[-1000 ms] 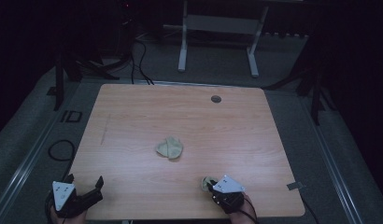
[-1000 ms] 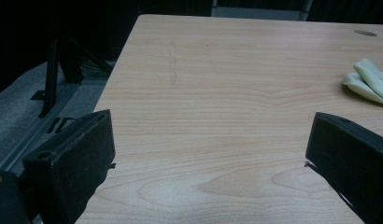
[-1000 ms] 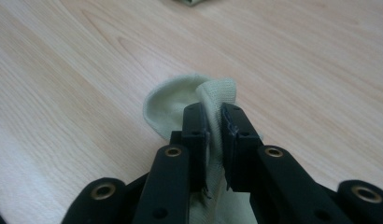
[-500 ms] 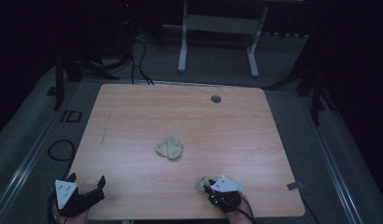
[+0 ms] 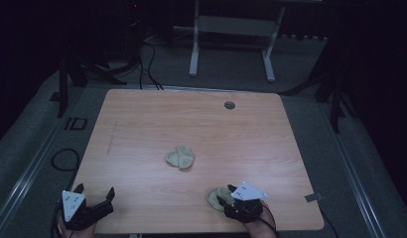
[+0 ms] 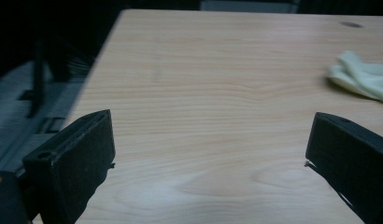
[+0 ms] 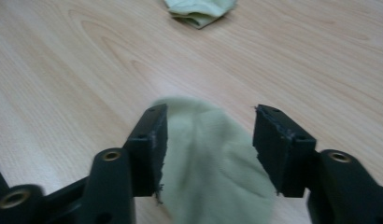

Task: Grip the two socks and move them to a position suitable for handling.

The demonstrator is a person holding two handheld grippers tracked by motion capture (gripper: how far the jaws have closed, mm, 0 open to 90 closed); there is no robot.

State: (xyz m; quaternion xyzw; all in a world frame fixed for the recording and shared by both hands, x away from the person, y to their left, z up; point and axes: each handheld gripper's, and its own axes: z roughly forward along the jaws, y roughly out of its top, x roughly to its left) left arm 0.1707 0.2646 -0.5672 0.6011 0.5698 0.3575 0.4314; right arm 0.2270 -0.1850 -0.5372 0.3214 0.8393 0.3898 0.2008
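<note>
Right gripper (image 7: 208, 135): jaws partly open, straddling a pale green cloth (image 7: 213, 172) on the table (image 5: 191, 119), not clamped. Left gripper (image 6: 208, 154): jaws wide open, holding nothing, above bare wood.

A dim lab or recording studio. A light wooden tabletop (image 5: 142, 119) stands on grey carpet (image 5: 28, 144), surrounded by black stands (image 5: 62, 84), trailing cables (image 5: 147, 59) and the white legs of a metal frame (image 5: 194, 44) against darkness.
</note>
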